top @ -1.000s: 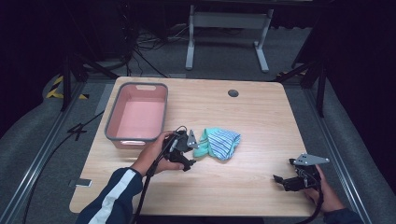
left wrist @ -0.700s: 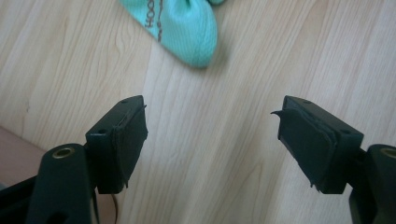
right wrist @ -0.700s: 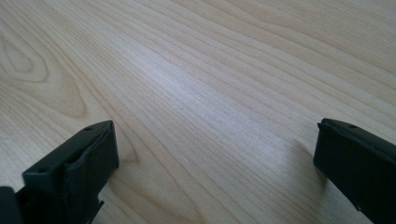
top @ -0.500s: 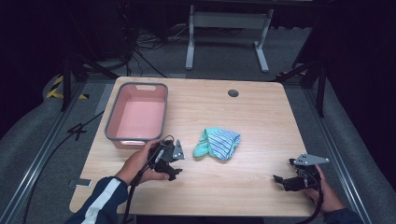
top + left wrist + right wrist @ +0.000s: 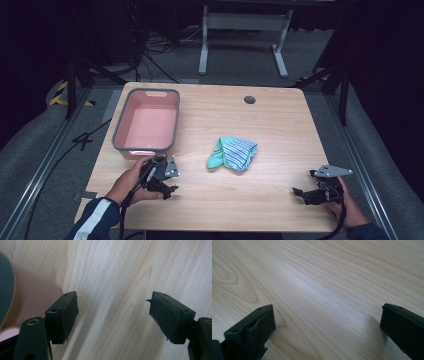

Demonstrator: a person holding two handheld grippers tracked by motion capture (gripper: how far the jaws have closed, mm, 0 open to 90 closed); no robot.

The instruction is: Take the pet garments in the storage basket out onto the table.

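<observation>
Resting low, left hand-held gripper, jaws apart

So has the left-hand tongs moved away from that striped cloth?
Yes: the left tongs drew back toward the table's near edge, away from the striped teal cloth.

The left hand comes in from seven o'clock on a dark sleeve with white stripes, its left gripper low, aimed toward three o'clock. Its jaws stand well apart with nothing between them, as the left gripper view confirms. The right hand enters from five o'clock, holding the right gripper low and aimed toward nine o'clock, jaws spread wide and empty.
</observation>
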